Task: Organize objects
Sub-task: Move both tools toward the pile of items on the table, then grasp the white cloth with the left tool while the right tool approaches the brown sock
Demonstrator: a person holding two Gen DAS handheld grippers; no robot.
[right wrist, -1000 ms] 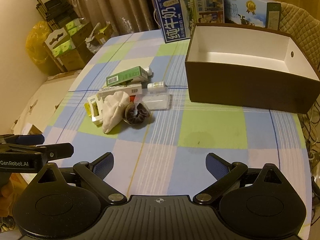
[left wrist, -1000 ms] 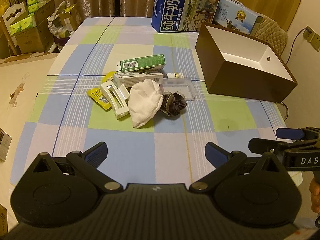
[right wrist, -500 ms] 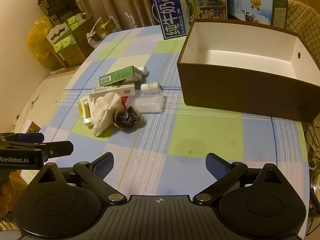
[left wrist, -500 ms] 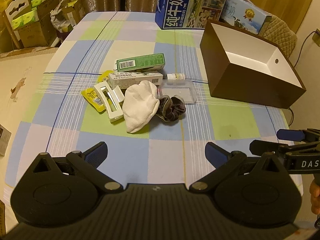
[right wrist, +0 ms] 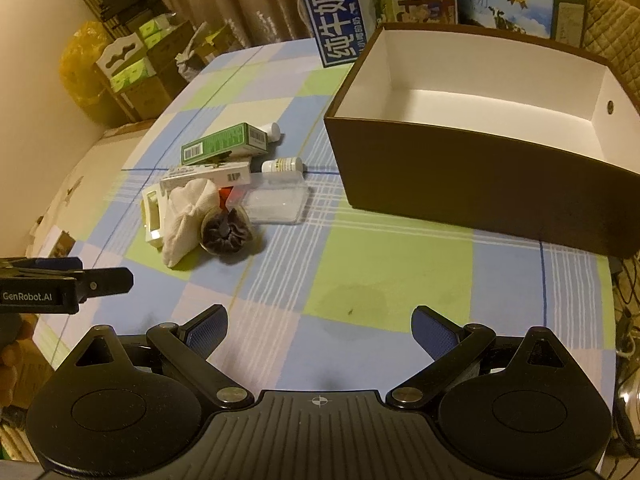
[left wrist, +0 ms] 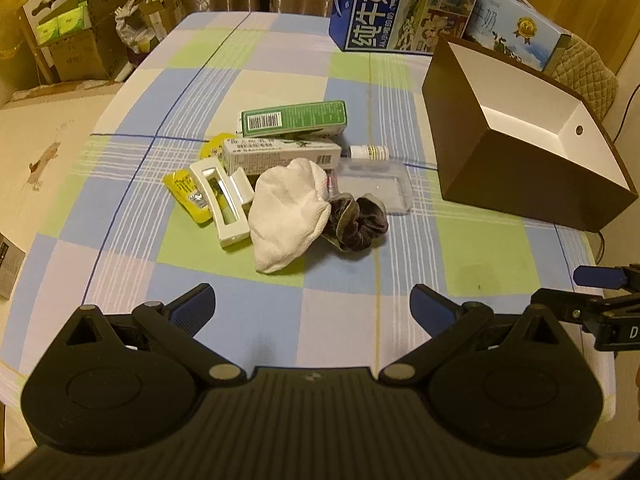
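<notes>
Clutter pile, middle of the counter [left wrist: 352,328], on a blue, green and white checked cloth. Contents: white cloth [left wrist: 288,212] bunched at the front; dark brown scrunchie [left wrist: 358,222] touching its right side; white hair claw clip [left wrist: 222,200] on its left, lying over a yellow sachet [left wrist: 186,196]; long white carton [left wrist: 280,154] behind the cloth; green barcoded carton [left wrist: 294,118] just behind that; small white bottle [left wrist: 368,153] on its side; clear plastic lid or tray [left wrist: 380,188] between bottle and scrunchie.

Brown box [left wrist: 520,168], white inside, open top, empty: right of the pile and apart from it. Two blue milk cartons [left wrist: 404,4] stand behind it at the far edge.

Left gripper [left wrist: 312,306]: fingers wide apart, holding nothing, above the near counter edge facing the pile. Right gripper [right wrist: 320,330]: fingers likewise spread and empty, facing between pile and box.

View differences: the right wrist view alone shows a red item [right wrist: 226,193] tucked behind the cloth, a white tube cap [right wrist: 274,130] beyond the green carton, and the box floor. The left wrist view alone shows the yellow sachet.
</notes>
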